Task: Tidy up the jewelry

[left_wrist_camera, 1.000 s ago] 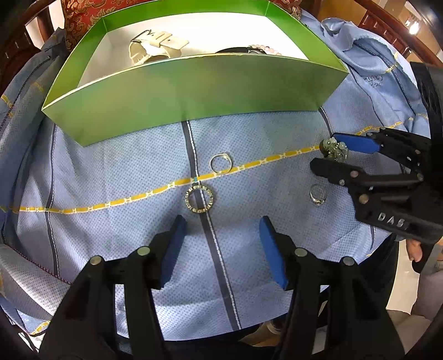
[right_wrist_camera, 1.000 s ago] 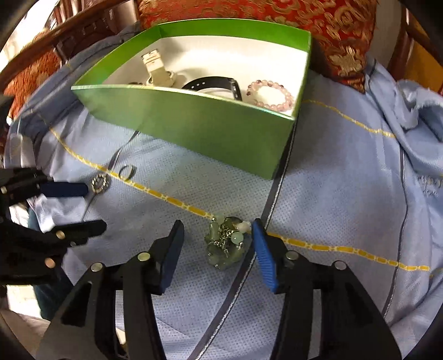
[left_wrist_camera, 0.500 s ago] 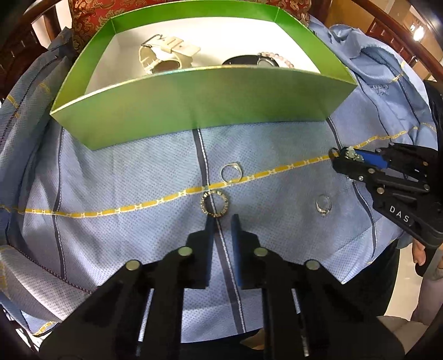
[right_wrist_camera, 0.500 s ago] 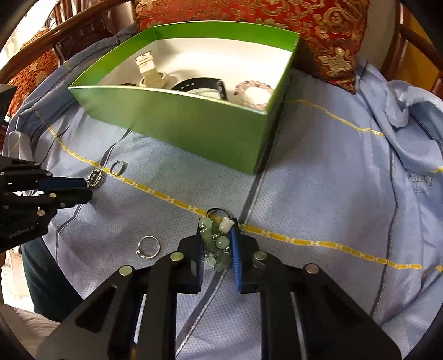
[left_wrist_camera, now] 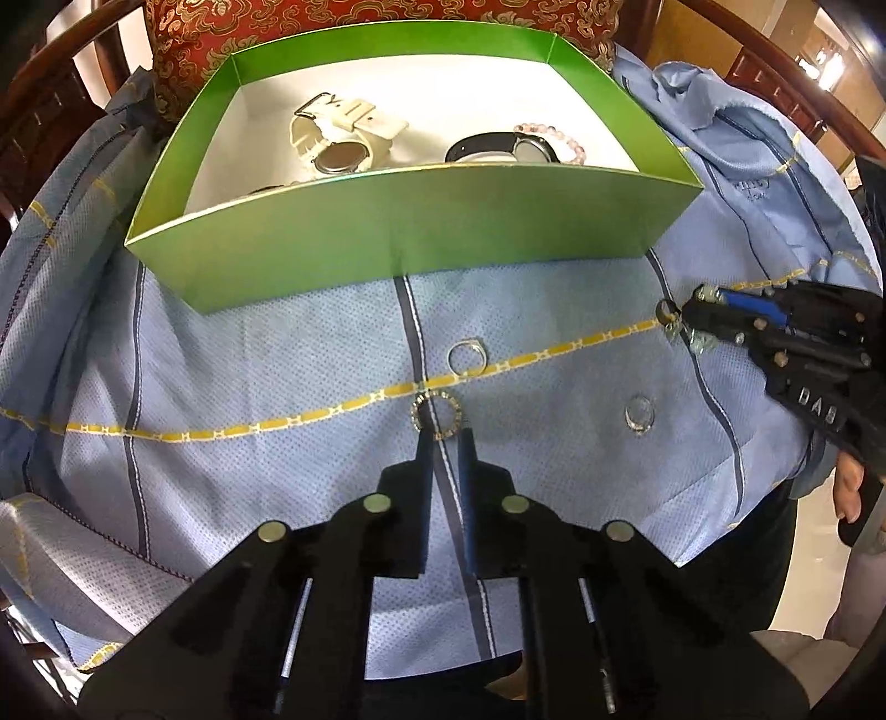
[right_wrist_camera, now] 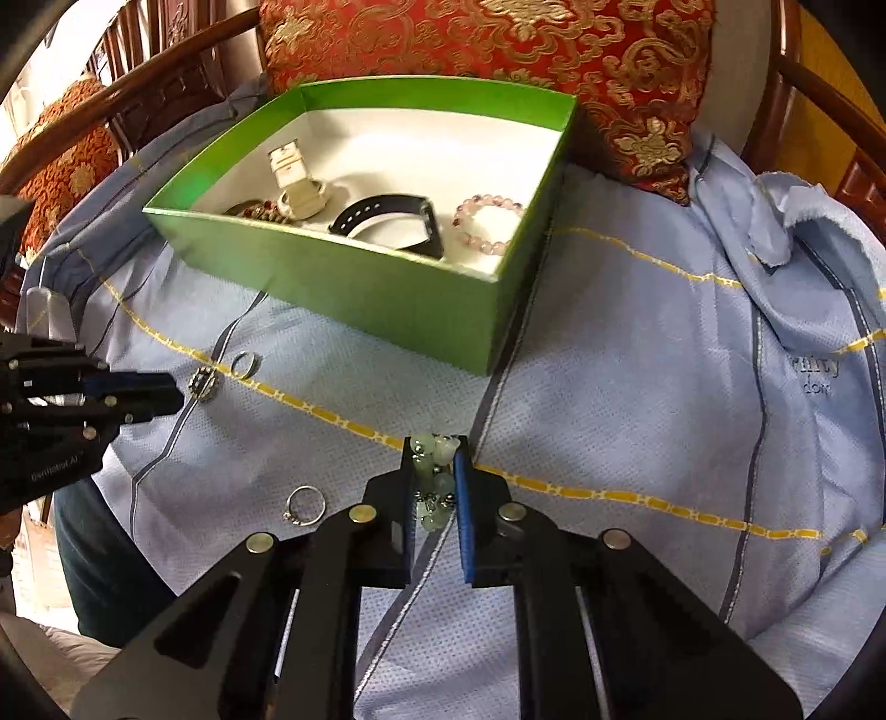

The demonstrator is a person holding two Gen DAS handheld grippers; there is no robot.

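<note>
My left gripper (left_wrist_camera: 444,433) is shut on the near edge of a studded round pendant (left_wrist_camera: 436,414) on the blue cloth; the gripper also shows in the right wrist view (right_wrist_camera: 176,394) by the pendant (right_wrist_camera: 204,383). My right gripper (right_wrist_camera: 435,448) is shut on a green bead charm (right_wrist_camera: 434,481), lifted slightly; it shows in the left wrist view (left_wrist_camera: 692,327) too. A plain ring (left_wrist_camera: 468,355) lies beyond the pendant. A stone ring (left_wrist_camera: 639,415) lies between the grippers, also in the right wrist view (right_wrist_camera: 305,504). The green box (left_wrist_camera: 387,232) stands behind.
The box (right_wrist_camera: 387,299) holds a white watch (left_wrist_camera: 343,138), a black band (right_wrist_camera: 387,219), a pink bead bracelet (right_wrist_camera: 487,224) and a dark beaded piece (right_wrist_camera: 257,209). A red cushion (right_wrist_camera: 498,44) and wooden chair frame stand behind. The cloth bunches up at the far right (right_wrist_camera: 803,221).
Both grippers closed from wide open: the left onto the pendant's edge, the right onto the green bead charm. The right gripper has drawn back and lifted with the charm.
</note>
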